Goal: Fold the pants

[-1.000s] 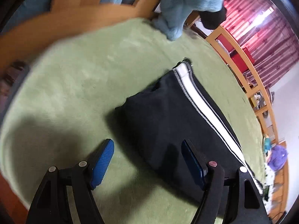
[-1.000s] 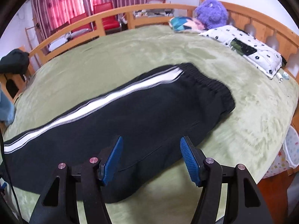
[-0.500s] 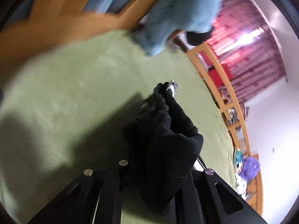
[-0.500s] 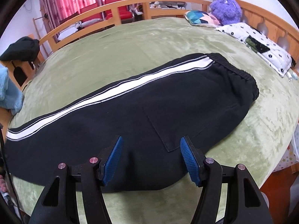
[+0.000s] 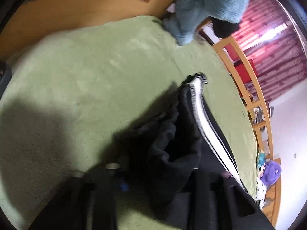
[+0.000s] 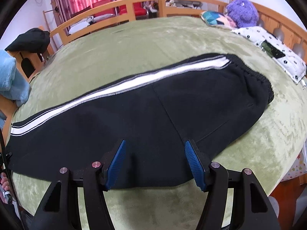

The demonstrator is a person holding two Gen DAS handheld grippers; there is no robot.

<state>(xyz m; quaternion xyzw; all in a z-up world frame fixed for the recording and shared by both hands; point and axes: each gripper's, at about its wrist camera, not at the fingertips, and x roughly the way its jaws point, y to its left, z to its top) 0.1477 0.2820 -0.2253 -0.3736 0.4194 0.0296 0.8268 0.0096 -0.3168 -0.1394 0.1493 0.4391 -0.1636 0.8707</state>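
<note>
The left gripper (image 5: pixel 153 174) pinches the bunched cuff end of the black pants (image 6: pixel 153 115), its jaws having just eased slightly wider. The right gripper (image 6: pixel 155 163) hovers open above the pants at the near edge of the green bed (image 6: pixel 153 38).

We see the pants (image 6: pixel 153 103) as matt black knit cloth, soft and slightly fuzzy, with a smooth white woven stripe (image 6: pixel 119 88) edged in grey stitching. The bed cover (image 6: pixel 153 42) is green plush — short-piled, velvety, faintly sheened. The bed rail (image 6: pixel 134 2) is smooth varnished wood. On the right tool (image 6: pixel 155 163) the pads (image 6: pixel 117 163) are ribbed blue rubber — set in matt black plastic with bright metal pins.
</note>
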